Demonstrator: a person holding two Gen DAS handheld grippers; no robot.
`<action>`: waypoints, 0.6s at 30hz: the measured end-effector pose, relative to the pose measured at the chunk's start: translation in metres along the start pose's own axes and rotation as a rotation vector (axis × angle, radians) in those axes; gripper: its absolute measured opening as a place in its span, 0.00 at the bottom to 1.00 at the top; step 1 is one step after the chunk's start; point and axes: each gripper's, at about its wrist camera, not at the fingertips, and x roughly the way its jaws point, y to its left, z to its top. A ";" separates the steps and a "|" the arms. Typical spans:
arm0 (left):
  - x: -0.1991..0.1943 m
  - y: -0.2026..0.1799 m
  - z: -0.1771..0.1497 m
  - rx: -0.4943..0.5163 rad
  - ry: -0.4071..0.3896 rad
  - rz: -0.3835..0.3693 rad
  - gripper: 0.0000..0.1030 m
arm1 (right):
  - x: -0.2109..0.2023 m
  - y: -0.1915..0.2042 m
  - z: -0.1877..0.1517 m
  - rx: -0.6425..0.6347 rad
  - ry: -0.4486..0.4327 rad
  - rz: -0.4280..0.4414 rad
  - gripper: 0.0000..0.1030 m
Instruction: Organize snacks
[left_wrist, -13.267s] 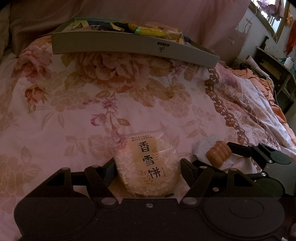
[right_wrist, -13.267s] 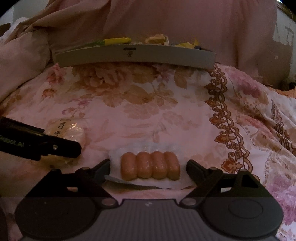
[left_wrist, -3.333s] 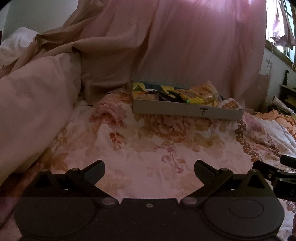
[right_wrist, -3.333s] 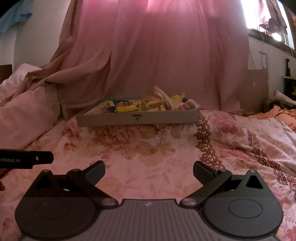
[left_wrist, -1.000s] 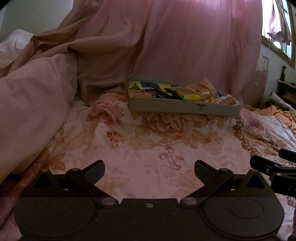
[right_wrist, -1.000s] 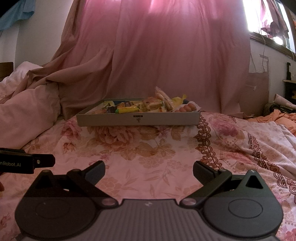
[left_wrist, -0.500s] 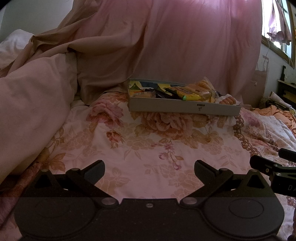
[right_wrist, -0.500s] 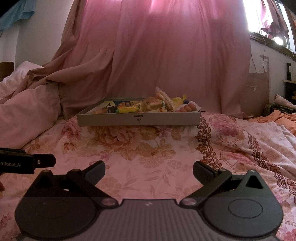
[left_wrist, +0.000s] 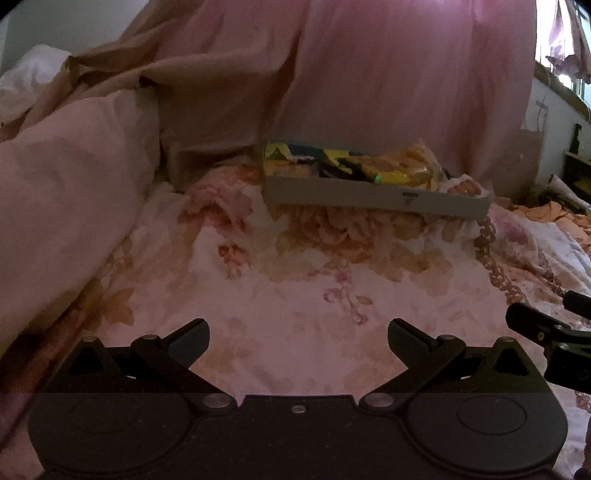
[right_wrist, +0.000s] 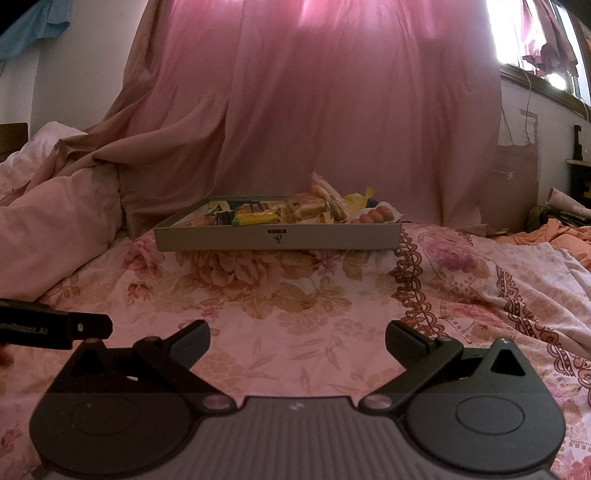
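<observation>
The left gripper (left_wrist: 297, 334) is hovering low over the bed (left_wrist: 295, 295), its fingers (left_wrist: 188, 338) spread wide apart and gripping nothing. The right gripper (right_wrist: 297, 334) is hanging just beside it over the flowered bedspread (right_wrist: 280, 295), its fingers (right_wrist: 406, 339) likewise standing wide open and empty. Each gripper is showing at the edge of the other's view.

The snacks (right_wrist: 258, 214) are lying piled in a shallow grey box (right_wrist: 277, 238) that is sitting toward the far edge of the bed, well apart from both grippers. A yellow packet (left_wrist: 391, 173) is resting near the middle of the box, and a pack of small sausages (right_wrist: 373, 216) is sitting at its right end. A pink curtain (right_wrist: 332, 110) is hanging behind the box, and a bunched quilt (left_wrist: 66, 184) is lying along the bed's left edge.
</observation>
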 end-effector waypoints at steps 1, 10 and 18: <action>0.001 0.000 0.000 -0.007 0.010 -0.004 0.99 | 0.000 0.000 0.000 0.000 0.000 0.000 1.00; 0.002 0.003 0.002 -0.029 0.017 0.013 0.99 | -0.002 0.002 0.000 -0.004 0.000 0.004 1.00; 0.002 0.003 0.002 -0.029 0.017 0.012 0.99 | -0.001 0.002 0.001 -0.019 -0.001 0.010 1.00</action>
